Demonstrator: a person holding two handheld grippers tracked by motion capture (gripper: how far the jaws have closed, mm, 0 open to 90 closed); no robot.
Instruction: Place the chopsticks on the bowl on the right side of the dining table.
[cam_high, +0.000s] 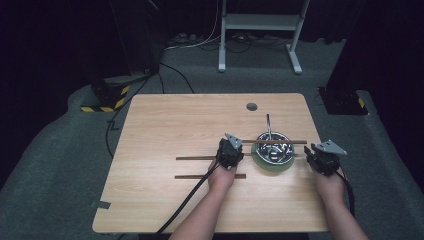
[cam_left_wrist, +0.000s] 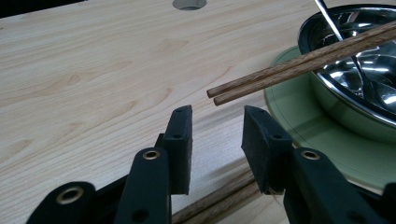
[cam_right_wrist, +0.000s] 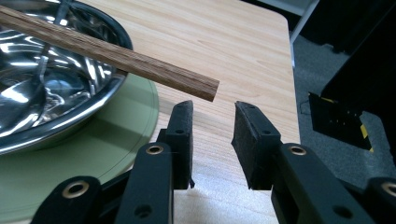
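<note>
On the light wooden table (cam_high: 165, 130), right of centre, a polished steel bowl (cam_high: 274, 146) sits on a flat round pale-green plate (cam_high: 272, 164). A thin metal utensil handle (cam_high: 268, 125) leans out of the bowl toward the far edge. A pair of brown wooden chopsticks (cam_high: 274, 142) lies side by side across the bowl's rim, both ends overhanging it. Two further brown wooden sticks lie flat on the table: one (cam_high: 196, 158) just left of the plate, another (cam_high: 210, 176) nearer the person. A round cable hole (cam_high: 252, 106) pierces the far part of the tabletop.

Left gripper (cam_high: 230, 152) is held just left of the bowl, hand low over the table, forearm entering from the bottom edge, black cable trailing back. In the left gripper view its jaws stand moderately apart with nothing between them (cam_left_wrist: 217, 140); the near ends of the chopsticks on the bowl hang just beyond the pads, clear of them, and a table stick passes beneath.

Right gripper (cam_high: 324, 156) is held just right of the plate, near the table's right edge. Its jaws are likewise parted and empty (cam_right_wrist: 214, 140); the cut end of the chopsticks overhangs just ahead of the left pad, not touching.
</note>
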